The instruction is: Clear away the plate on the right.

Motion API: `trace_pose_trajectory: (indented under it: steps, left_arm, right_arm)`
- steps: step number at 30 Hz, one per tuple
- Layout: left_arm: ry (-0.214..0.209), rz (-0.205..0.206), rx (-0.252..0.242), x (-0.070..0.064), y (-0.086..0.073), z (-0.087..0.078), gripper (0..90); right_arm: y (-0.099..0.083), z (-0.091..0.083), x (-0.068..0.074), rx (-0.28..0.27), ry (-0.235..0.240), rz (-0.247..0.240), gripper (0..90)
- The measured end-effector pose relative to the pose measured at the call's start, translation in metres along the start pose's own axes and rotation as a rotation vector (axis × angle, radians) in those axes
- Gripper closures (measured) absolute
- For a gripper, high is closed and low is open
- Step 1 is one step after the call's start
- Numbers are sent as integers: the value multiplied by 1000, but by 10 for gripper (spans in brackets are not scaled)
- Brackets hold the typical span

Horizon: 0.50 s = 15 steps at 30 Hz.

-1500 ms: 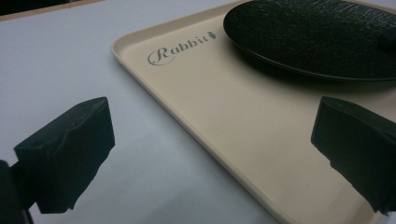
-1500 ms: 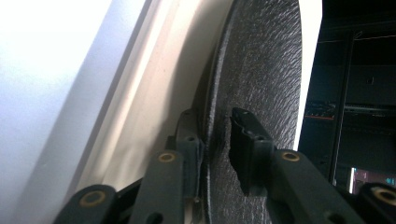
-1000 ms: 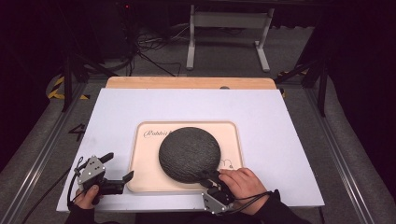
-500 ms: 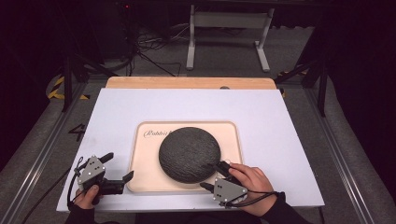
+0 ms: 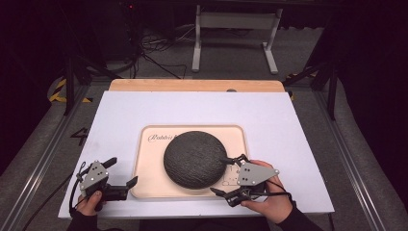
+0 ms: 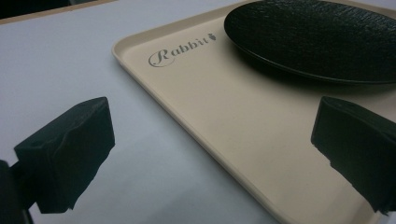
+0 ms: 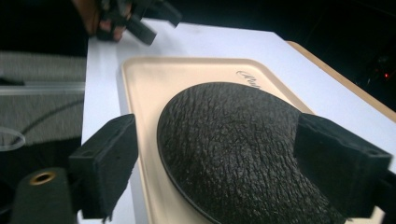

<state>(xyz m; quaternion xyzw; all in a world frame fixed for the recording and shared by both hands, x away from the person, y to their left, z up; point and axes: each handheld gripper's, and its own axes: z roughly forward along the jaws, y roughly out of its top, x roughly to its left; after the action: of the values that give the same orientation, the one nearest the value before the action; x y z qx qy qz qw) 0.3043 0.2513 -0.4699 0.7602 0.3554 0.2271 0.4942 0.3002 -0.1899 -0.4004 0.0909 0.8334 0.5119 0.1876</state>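
A beige tray printed "Rabbit" lies on the white tabletop. A dark, round, rough-textured plate rests on it. My right gripper is open at the plate's near right edge, jaws pointing left at it. In the right gripper view the plate lies between the spread jaws of that gripper. My left gripper is open at the tray's near left corner. In the left gripper view its jaws straddle the tray's rim, with the plate farther off.
A wooden strip borders the table's far edge. Beyond it stand a metal frame and loose cables on the floor. The other hand and its gripper show at the top left of the right gripper view.
My right gripper has swung from the tray's front edge up to the plate's right side, with its top plate now facing up. The left gripper has stayed put.
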Motion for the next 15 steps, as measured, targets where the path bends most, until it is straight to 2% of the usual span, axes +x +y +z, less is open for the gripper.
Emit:
trace_pose_trajectory:
  steps: [1,2,4,5,15]
  left_arm:
    - [0,0,0,0,0,0,4]
    - [0,0,0,0,0,0,4]
    - [0,0,2,0,0,0,4]
    - [0,0,2,0,0,0,4]
    - [0,0,-1,0,0,0,4]
  right_arm:
    - [0,0,0,0,0,0,123]
    - [-2,-4,-5,-3,-6,52,90]
    - [-3,-5,-7,-12,-10,65,82]
    - [-5,-9,-12,-26,-27,89,66]
    - [-11,-29,-27,-63,-54,167,25]
